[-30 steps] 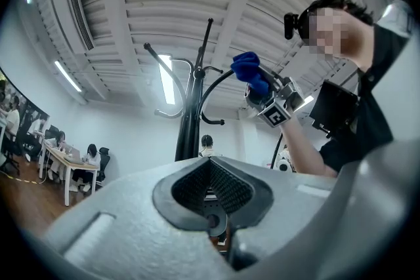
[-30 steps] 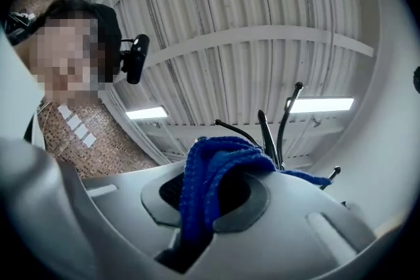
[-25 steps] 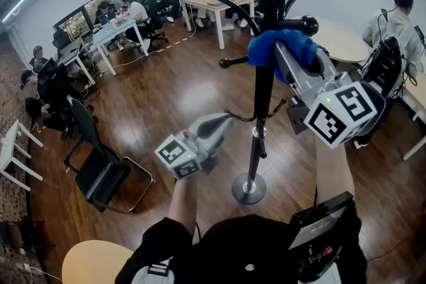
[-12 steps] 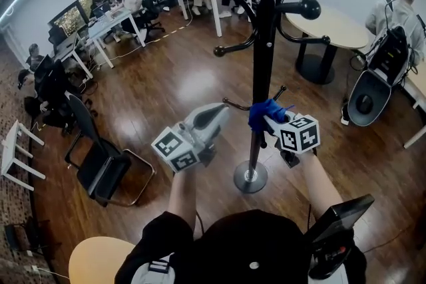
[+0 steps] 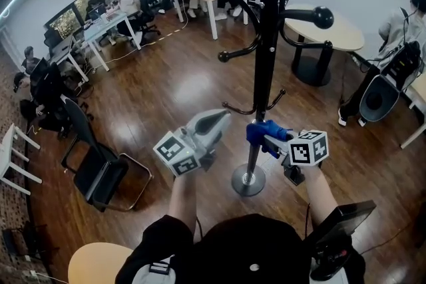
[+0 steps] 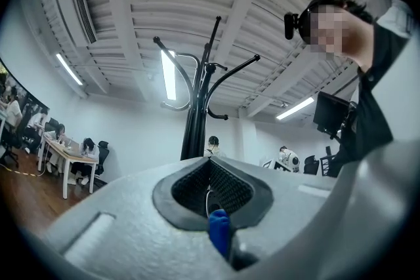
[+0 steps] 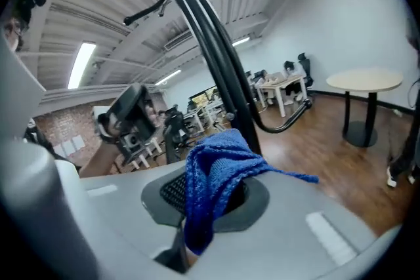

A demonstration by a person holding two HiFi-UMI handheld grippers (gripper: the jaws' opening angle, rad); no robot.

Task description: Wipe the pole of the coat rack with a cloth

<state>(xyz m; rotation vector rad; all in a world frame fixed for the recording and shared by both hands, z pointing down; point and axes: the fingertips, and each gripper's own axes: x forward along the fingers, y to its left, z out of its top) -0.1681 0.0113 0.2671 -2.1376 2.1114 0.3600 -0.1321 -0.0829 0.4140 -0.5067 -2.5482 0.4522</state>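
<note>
Right tongs [image 5: 265, 138] are clenched on the blue cloth [image 5: 258, 131], which looks pressed to the lower stretch of the coat rack's pole [image 5: 267, 43]. The pole stands upright, its long axis running 12 to 6 in the head view, and the cloth meets it from the 3 o'clock side, above the round base [image 5: 238, 186]. Left tongs [image 5: 219, 120] are closed on nothing and hover at the pole's 9 o'clock, near but apart, so the right hand is on the job, and I'd judge the next wipe follows that vertical axis.
</note>
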